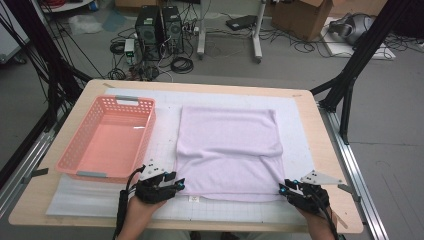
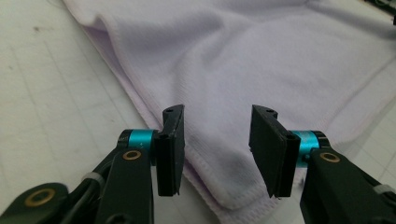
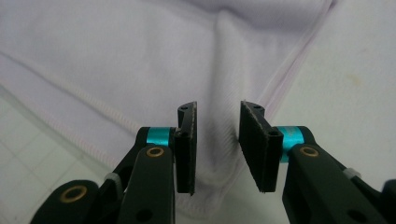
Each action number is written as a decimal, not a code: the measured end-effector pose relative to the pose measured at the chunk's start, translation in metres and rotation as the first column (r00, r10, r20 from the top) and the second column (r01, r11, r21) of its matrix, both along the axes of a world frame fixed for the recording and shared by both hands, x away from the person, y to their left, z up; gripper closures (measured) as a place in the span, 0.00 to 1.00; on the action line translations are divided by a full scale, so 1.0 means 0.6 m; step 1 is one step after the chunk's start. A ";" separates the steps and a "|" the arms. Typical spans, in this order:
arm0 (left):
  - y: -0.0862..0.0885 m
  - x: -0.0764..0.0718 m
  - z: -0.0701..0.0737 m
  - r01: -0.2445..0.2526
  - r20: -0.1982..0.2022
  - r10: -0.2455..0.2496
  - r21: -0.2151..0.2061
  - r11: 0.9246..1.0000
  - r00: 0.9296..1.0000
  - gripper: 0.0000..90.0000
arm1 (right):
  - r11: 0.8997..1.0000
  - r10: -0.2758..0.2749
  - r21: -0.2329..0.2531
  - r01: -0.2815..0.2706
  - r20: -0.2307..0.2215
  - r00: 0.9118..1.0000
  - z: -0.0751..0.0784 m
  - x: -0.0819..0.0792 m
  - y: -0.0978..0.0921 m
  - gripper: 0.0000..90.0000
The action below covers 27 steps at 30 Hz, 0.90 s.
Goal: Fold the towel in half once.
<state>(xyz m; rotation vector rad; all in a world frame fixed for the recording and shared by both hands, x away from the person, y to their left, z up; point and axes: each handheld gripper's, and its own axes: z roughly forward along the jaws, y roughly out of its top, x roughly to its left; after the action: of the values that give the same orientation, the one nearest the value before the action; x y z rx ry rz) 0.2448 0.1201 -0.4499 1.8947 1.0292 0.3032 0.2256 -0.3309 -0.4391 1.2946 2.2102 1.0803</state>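
Note:
A pale lilac towel (image 1: 227, 150) lies folded flat on the white gridded mat (image 1: 300, 130), its top layer ending in a fold line across the near half. My left gripper (image 1: 178, 185) is at the towel's near left corner, open. In the left gripper view its jaws (image 2: 217, 112) straddle that hemmed corner of the towel (image 2: 243, 56). My right gripper (image 1: 283, 189) is at the near right corner, also open. In the right gripper view its jaws (image 3: 217, 107) stand either side of a raised ridge of the towel (image 3: 116, 60) near the hem.
A pink plastic basket (image 1: 80, 150) with nothing in it stands on the mat left of the towel, close to my left gripper. The wooden table (image 1: 330, 165) ends just right of my right gripper. Beyond the table are computer towers (image 1: 160, 30), cables and a cardboard box (image 1: 300, 17) on the floor.

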 end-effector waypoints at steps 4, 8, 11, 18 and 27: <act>-0.011 -0.014 -0.004 -0.026 0.036 0.023 0.084 0.996 0.999 0.80 | 1.000 0.004 -0.022 -0.004 -0.028 1.000 -0.010 -0.006 0.002 0.94; -0.004 -0.022 0.000 -0.047 0.033 0.045 0.066 0.997 0.998 0.97 | 0.999 0.017 -0.046 -0.017 -0.015 1.000 -0.002 -0.015 0.005 0.96; 0.003 -0.026 0.009 -0.043 0.042 0.041 0.044 0.998 0.998 0.98 | 1.000 0.017 -0.013 -0.017 -0.008 1.000 0.010 -0.024 -0.001 0.96; 0.015 -0.035 0.020 -0.025 0.031 0.025 0.000 1.000 0.999 0.98 | 0.999 0.035 0.007 -0.035 -0.028 0.999 0.023 -0.041 -0.010 0.95; 0.030 -0.044 0.021 -0.066 0.018 0.066 -0.001 0.998 0.998 0.68 | 0.997 -0.036 0.069 0.038 -0.017 0.999 0.022 -0.045 -0.034 0.73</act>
<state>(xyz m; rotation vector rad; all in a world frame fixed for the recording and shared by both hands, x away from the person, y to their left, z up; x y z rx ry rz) 0.2183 0.1381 -0.4375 1.8568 1.0808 0.3580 0.1984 -0.3513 -0.4261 1.3713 2.1687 1.1456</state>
